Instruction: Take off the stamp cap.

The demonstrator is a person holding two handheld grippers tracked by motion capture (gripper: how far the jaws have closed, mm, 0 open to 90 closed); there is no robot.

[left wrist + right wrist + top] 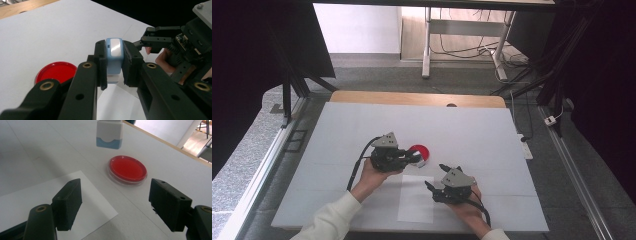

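My left gripper (414,158) is shut on a small blue and white block (114,53), which sits upright between its pads (101,62) just above the table. A round red dish (420,152) lies on the white table right beside that gripper; the same dish (127,168) lies ahead of my right gripper (115,202). The block (110,133) hangs over the table just before the dish. My right gripper (435,176) stands open with nothing between its jaws, over the corner of a white paper sheet (416,199).
The white table top (362,125) ends in a wooden strip (412,98) at the far side. Black frame legs and cables stand on the floor beyond and to both sides. My right gripper (146,34) shows close by in the left gripper view.
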